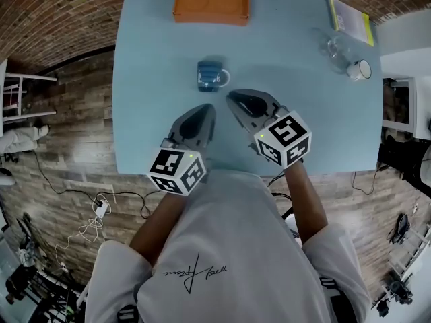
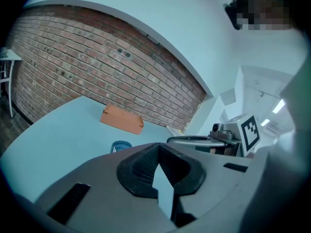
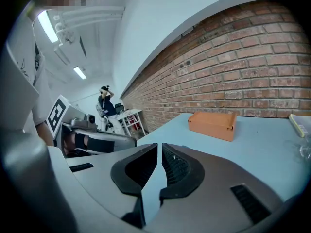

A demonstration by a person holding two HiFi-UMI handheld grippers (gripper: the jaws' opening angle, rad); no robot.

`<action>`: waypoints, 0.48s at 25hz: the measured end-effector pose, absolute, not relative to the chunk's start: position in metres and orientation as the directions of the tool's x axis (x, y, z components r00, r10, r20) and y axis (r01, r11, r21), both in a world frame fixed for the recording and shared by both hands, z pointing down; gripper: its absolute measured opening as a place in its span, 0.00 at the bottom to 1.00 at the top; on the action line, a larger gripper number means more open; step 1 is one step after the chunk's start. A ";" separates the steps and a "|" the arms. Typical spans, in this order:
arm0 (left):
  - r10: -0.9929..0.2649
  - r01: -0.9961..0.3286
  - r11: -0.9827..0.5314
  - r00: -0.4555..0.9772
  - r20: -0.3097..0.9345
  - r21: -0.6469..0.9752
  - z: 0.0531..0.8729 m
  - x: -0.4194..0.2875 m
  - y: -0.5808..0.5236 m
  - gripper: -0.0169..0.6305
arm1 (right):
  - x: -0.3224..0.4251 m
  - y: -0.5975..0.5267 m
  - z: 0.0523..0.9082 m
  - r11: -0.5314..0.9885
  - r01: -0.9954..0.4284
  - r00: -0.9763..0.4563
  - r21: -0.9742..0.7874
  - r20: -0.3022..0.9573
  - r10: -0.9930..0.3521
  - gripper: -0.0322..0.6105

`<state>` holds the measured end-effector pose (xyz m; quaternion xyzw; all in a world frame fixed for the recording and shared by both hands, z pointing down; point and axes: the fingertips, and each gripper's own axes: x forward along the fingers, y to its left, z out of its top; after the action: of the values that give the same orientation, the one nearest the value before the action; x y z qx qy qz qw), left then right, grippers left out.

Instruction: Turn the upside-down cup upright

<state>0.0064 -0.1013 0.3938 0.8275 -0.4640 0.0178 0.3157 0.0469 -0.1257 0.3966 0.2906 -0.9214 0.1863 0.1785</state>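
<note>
While the blue cup [image 1: 210, 75] sits on the counter [image 1: 155, 59] just beyond them, the left gripper [image 1: 206, 108] and right gripper [image 1: 233, 97], side by side, are both closed, holding nothing.

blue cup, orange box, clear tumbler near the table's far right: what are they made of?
Blue cup: smooth, slightly glossy, likely glazed ceramic; could be plastic.
Orange box: matte, flat panels with notched corner joints; looks like thin wood or board.
Clear tumbler: transparent, table shows through; glass or clear plastic, cannot tell.
</note>
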 end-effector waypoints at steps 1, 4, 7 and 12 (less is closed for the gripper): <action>-0.756 -0.779 -0.369 0.569 0.324 0.508 0.395 0.007 -0.102 0.04 | 0.047 -0.127 0.398 0.763 -0.600 -0.768 -0.240 0.440 -0.465 0.09; -0.754 -0.777 -0.362 0.569 0.329 0.515 0.398 0.007 -0.103 0.04 | 0.048 -0.132 0.402 0.767 -0.594 -0.770 -0.243 0.449 -0.454 0.09; -0.751 -0.779 -0.354 0.567 0.339 0.518 0.402 0.008 -0.105 0.04 | 0.049 -0.137 0.407 0.763 -0.594 -0.769 -0.254 0.457 -0.447 0.09; -0.750 -0.783 -0.337 0.559 0.353 0.523 0.408 0.005 -0.111 0.04 | 0.050 -0.146 0.415 0.754 -0.598 -0.767 -0.270 0.467 -0.441 0.09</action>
<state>0.0054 -0.1109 0.4079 0.8173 -0.4690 0.0246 0.3340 0.0497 -0.1457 0.4150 0.2834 -0.9169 0.2063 0.1906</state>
